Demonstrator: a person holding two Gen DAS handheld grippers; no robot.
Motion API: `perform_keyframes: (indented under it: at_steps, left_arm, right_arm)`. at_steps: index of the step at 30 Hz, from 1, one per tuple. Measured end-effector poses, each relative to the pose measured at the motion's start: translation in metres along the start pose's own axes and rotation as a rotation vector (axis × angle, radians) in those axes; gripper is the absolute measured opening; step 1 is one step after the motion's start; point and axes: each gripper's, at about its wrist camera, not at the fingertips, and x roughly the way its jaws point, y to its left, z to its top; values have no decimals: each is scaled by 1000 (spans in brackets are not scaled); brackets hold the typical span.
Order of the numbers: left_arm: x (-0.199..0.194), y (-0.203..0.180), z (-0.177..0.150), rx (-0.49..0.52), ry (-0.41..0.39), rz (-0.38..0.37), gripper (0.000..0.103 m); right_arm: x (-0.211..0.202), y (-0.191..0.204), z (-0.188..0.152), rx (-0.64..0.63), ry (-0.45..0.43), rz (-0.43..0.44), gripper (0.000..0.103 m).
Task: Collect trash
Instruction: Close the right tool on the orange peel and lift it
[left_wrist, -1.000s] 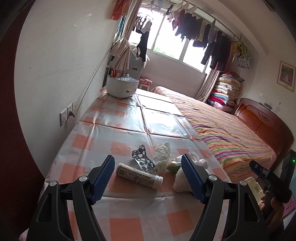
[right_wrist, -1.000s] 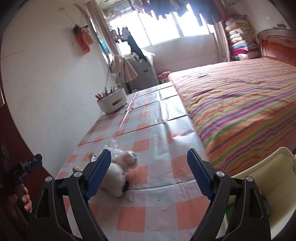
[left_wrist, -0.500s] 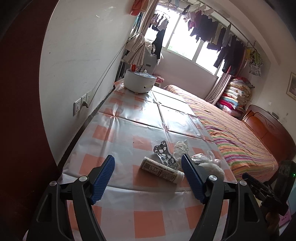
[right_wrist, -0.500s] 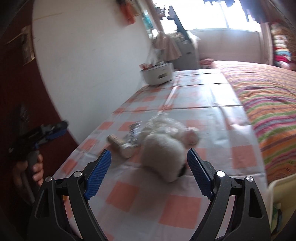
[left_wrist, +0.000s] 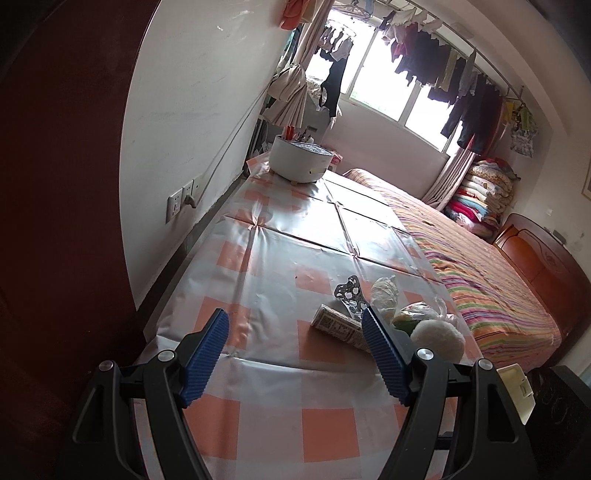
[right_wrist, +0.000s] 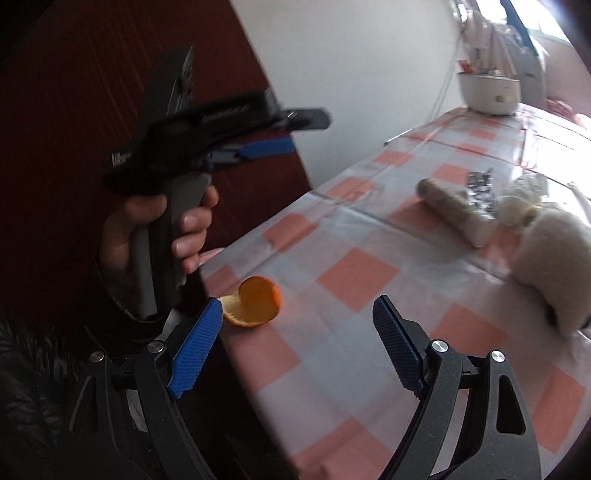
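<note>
Orange curled peel (right_wrist: 255, 304) on the checked counter (right_wrist: 354, 280) sits just ahead of your right tool (right_wrist: 297, 345), jaws wide and empty, so you likely need to lower and centre them.

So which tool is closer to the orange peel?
Right. The right tool hangs just over the orange peel, which lies beside its left finger at the table's near edge. The left tool is held higher up, off to the side.

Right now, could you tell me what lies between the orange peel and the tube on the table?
Only bare checked tablecloth separates the orange peel from the tube, as the right wrist view shows.
</note>
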Motion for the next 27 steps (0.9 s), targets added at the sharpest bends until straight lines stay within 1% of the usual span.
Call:
perform_keyframes:
  at_steps: [2, 6, 8, 9, 13, 14, 18, 19, 20, 22, 24, 27]
  left_arm:
    - [0, 1, 0, -1, 8, 2, 72]
    - [-1, 3, 0, -9, 14, -8, 72]
    - [-2, 2, 0, -7, 9, -8, 72]
    - [-2, 2, 0, -7, 9, -8, 72]
    - [-1, 0, 0, -12, 17, -17, 72]
    - [-1, -1, 0, -10, 17, -19, 72]
    - [-2, -3, 0, -8, 14, -23, 72]
    - [-2, -3, 0, -9, 15, -24, 72]
    - [-1, -4, 0, -10, 17, -25, 72]
    - [-1, -4, 0, -11, 18, -24, 72]
    - [0, -5, 1, -9, 20, -26, 72]
    - [1, -6, 1, -12, 22, -27, 72]
  right_arm:
    - [14, 4, 2, -13, 39, 17, 75]
    - [31, -5, 1, -6, 101, 45, 74]
    - [39, -5, 3, -9, 122, 50, 67]
    - [42, -6, 3, -10, 133, 56, 66]
    - [53, -1, 4, -22, 157, 58, 63]
    - [56, -1, 5, -22, 162, 63, 59]
    - [68, 2, 7, -33, 183, 64, 54]
    - [70, 3, 9, -37, 186, 67, 48]
    - [72, 3, 10, -37, 189, 74, 34]
    - [75, 2, 10, -30, 197, 83, 13]
    - [75, 1, 6, -34, 206, 70, 10]
    - [68, -4, 5, -1, 182, 74, 9]
